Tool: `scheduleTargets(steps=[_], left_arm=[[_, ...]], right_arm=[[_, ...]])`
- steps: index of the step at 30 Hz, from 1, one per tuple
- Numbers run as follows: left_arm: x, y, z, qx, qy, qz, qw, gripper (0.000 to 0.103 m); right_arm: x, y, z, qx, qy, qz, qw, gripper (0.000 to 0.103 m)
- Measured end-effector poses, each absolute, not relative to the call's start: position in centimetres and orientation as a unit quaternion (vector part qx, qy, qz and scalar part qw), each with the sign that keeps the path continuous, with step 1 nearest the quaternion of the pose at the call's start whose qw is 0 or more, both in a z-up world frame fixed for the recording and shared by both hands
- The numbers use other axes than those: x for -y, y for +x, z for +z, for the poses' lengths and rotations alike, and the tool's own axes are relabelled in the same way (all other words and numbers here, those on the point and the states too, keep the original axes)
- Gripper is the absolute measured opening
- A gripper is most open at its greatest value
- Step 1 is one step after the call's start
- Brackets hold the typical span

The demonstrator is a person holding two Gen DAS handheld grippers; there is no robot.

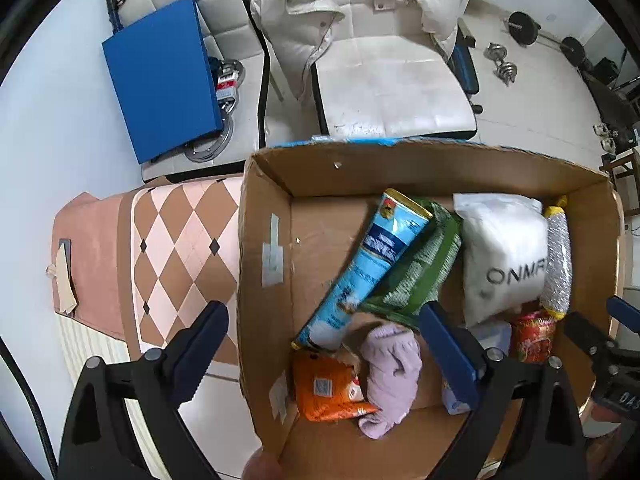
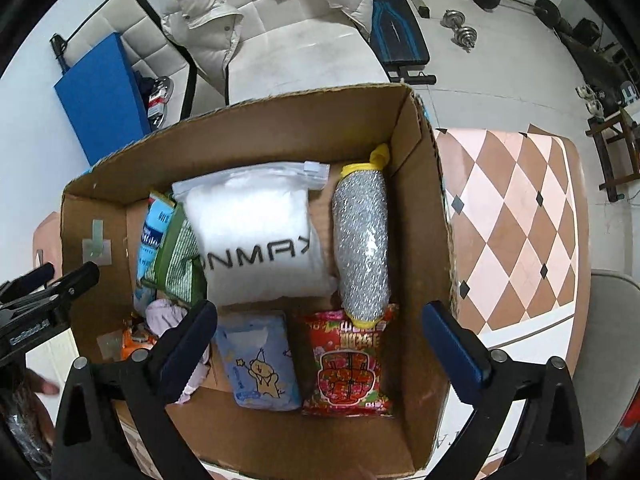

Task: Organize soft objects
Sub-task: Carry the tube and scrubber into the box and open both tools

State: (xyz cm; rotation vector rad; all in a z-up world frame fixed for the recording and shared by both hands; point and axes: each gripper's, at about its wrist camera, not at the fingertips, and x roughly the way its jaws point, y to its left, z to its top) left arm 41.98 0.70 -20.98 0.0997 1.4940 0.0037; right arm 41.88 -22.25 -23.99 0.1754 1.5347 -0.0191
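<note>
The lilac sock [image 1: 390, 376] is crumpled on the floor of the cardboard box [image 1: 264, 280], near its left wall beside the orange packet [image 1: 328, 390]. It's dead ahead of the left gripper [image 1: 320, 354], whose jaws are wide apart and empty. The right gripper [image 2: 320, 348], also spread, sits over the box's right side, so left looks closer.

The cardboard box [image 2: 416, 216] is plain brown. Inside it, the zip bag [image 2: 256, 236] is white with dark lettering, the mesh roll [image 2: 362, 248] glittery silver with yellow ends, the snack packet [image 2: 348, 364] red with yellow print, and the tissue pack [image 2: 260, 364] pale blue with a tan cartoon figure. The long packet [image 1: 368, 264] is light blue, the pouch [image 1: 424, 264] green, the sock [image 1: 392, 376] lilac, the packet [image 1: 328, 388] orange. The tablecloth [image 2: 516, 216] is checked pink and brown with small black diamonds.
</note>
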Motion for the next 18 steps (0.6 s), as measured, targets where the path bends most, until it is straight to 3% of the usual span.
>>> scheduleTargets(steps=[18], left_arm=[[0.3, 33.3, -18.3, -0.653, 0.015, 0.001, 0.758, 0.098]], right_arm=[[21.0, 33.4, -22.4, -0.682, 0.029, -0.003, 0.730, 0.103]])
